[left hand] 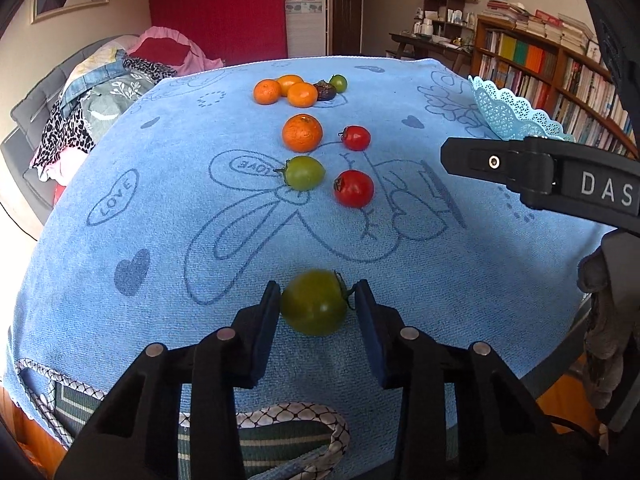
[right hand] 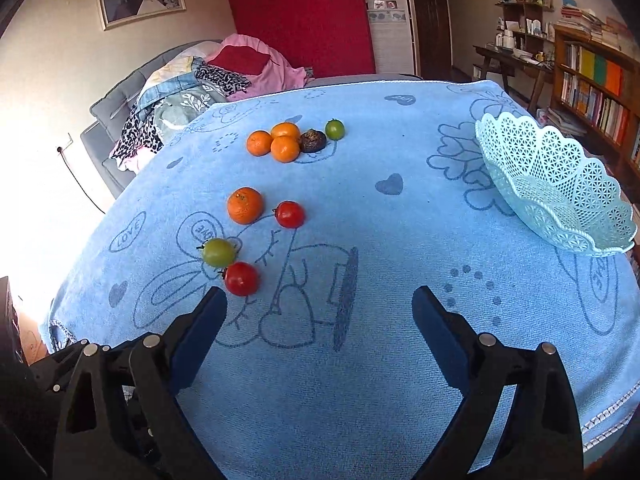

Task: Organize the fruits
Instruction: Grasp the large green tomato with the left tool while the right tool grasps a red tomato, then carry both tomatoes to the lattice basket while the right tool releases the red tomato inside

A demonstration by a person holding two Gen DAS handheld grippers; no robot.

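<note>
A blurred green tomato [left hand: 315, 303] sits between the pads of my left gripper [left hand: 317, 300]; the left pad touches it and a small gap shows at the right pad. My right gripper [right hand: 319, 308] is open and empty above the blue towel [right hand: 360, 360]; one of its fingers [left hand: 500, 162] crosses the left wrist view. On the towel lie an orange [right hand: 245, 205], two red tomatoes [right hand: 290, 214] [right hand: 241, 278], a green tomato [right hand: 218, 252], and at the back three oranges [right hand: 279, 141], a dark fruit [right hand: 313, 141] and a green tomato [right hand: 335, 129]. A light blue lace basket [right hand: 560, 188] stands at the right.
A sofa with piled clothes [right hand: 192, 92] is behind the table on the left. Bookshelves [right hand: 596, 92] stand at the right. The towel's front edge [left hand: 240, 412] hangs over a patterned cloth.
</note>
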